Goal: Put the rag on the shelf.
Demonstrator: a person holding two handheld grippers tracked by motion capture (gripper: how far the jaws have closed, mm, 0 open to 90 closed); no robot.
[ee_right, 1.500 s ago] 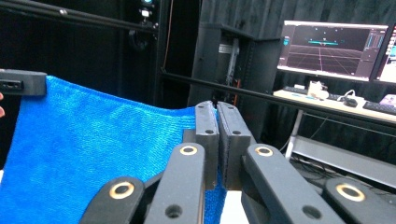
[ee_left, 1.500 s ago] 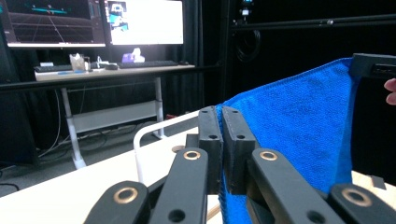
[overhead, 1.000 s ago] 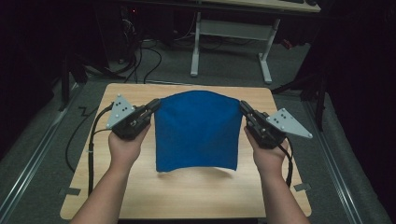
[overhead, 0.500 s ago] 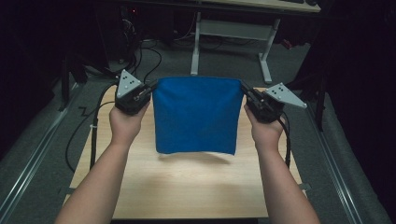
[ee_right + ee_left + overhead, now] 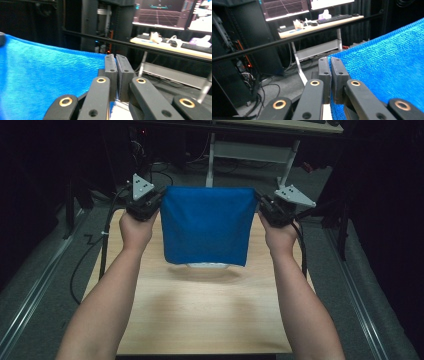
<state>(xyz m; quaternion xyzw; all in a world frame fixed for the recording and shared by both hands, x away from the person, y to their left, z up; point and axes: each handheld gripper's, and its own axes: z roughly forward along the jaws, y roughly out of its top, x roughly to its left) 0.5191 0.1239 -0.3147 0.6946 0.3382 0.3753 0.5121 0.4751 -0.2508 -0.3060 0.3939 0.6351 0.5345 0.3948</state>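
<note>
High view, going left to right: the left gripper sits at about ten o'clock from the table's middle, held up above the far left edge, and pinches the upper left corner of a blue cloth. The cloth hangs stretched between the two tools, clear of the wooden top, its lower edge at the table's centre with a pale rim of something just showing beneath it; what that is cannot be told. At two o'clock the right gripper pinches the upper right corner. In the left gripper view the jaws stand pressed together on the cloth's edge; in the right gripper view the jaws are likewise clamped on the cloth.
</note>
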